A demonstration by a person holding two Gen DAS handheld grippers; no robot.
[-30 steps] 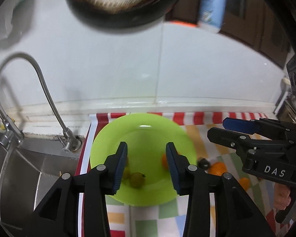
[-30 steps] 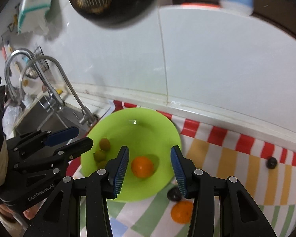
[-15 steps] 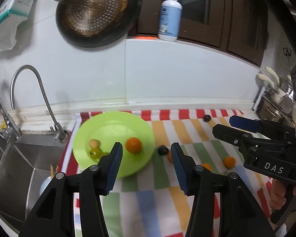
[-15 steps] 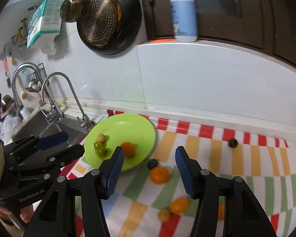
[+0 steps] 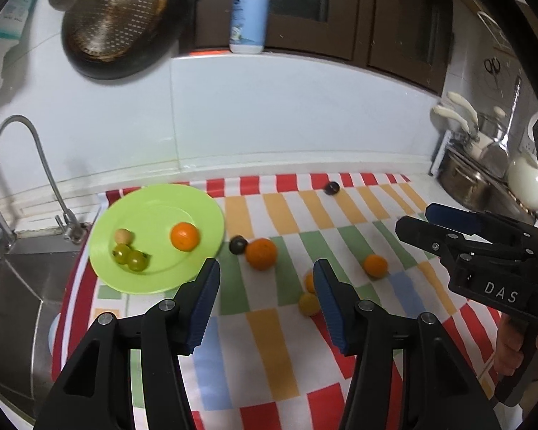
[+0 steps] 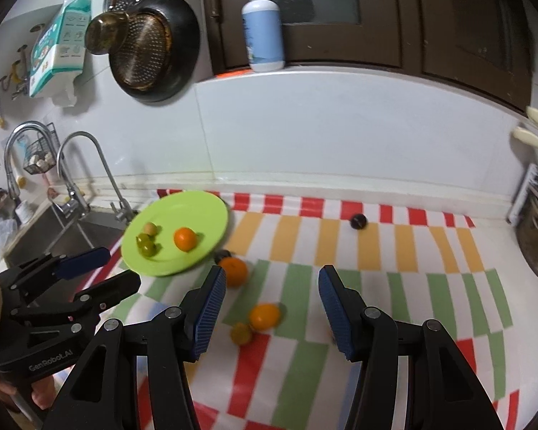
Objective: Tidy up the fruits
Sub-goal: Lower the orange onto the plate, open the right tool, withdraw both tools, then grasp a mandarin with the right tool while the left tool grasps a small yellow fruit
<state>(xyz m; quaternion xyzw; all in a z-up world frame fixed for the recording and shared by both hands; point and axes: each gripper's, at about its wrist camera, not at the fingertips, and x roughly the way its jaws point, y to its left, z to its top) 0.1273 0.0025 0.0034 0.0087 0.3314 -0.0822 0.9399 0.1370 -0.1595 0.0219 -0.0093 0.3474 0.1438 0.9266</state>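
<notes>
Both hands are empty and between picks, I think. The left hand-held gripper (image 5: 266, 279) and the right hand-held gripper (image 6: 272, 292) hang wide open above the tabletop (image 6: 376, 286). Just ahead of the right one lie a small orange (image 6: 265, 316) and a yellow fruit (image 6: 241, 333). Next it must drop down around one. Farther off, the plate (image 6: 204, 211) holds four fruits.

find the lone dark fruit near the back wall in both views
Left wrist: the dark fruit lies upper right of centre, on the cloth's red stripes, far right of the green plate.
Right wrist: the dark fruit lies right of centre, near the red stripes, above the right finger.
Shared landmark: the pump bottle on the ledge, up and left of the fruit in both.
</notes>
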